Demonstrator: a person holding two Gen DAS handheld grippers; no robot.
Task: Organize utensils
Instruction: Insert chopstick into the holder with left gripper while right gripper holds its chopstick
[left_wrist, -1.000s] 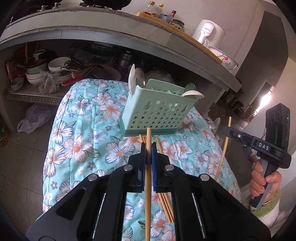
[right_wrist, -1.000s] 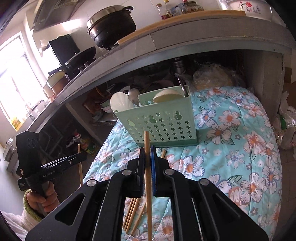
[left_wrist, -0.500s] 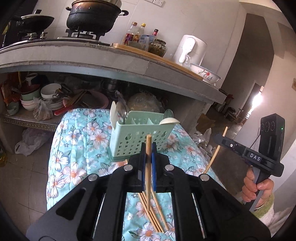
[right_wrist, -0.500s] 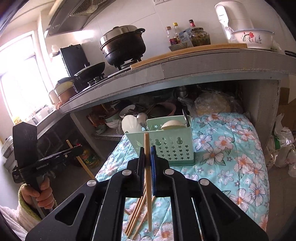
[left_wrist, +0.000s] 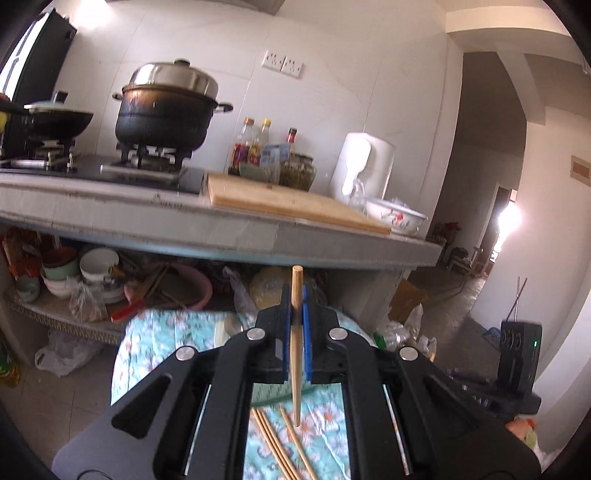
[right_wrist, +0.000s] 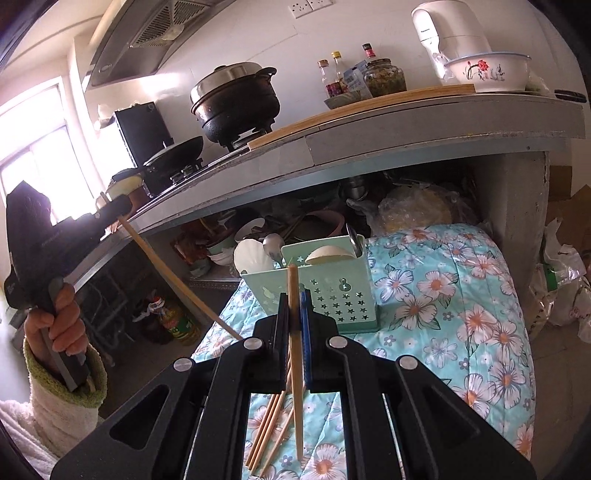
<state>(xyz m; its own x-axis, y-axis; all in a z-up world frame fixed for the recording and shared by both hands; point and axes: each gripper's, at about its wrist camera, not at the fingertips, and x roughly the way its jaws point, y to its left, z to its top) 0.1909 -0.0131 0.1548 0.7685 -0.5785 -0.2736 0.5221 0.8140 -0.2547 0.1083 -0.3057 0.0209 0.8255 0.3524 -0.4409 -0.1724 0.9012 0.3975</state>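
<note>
Left wrist view: the left gripper (left_wrist: 294, 295) has its jaws clamped tight on 1 chopstick (left_wrist: 295, 343), which stands nearly upright between the blue pads, its top poking just above the fingertips. Below the jaws, loose chopsticks (left_wrist: 275, 441) lie on the floral cloth (left_wrist: 147, 336). Ahead and above the jaws sits the counter (left_wrist: 147, 225) with a black pot (left_wrist: 166, 118). The right gripper's body shows low to the right.

Right wrist view: the right gripper (right_wrist: 294, 306) has its jaws pinched on its own chopstick (right_wrist: 295, 354). Just beyond the fingertips stands the green caddy (right_wrist: 332, 291), spoons inside. Loose chopsticks (right_wrist: 267, 424) lie below the jaws. Far left of the jaws, a hand (right_wrist: 61, 325) holds the left gripper (right_wrist: 118, 208), its chopstick (right_wrist: 173, 277) slanting down toward the cloth (right_wrist: 461, 295).
</note>
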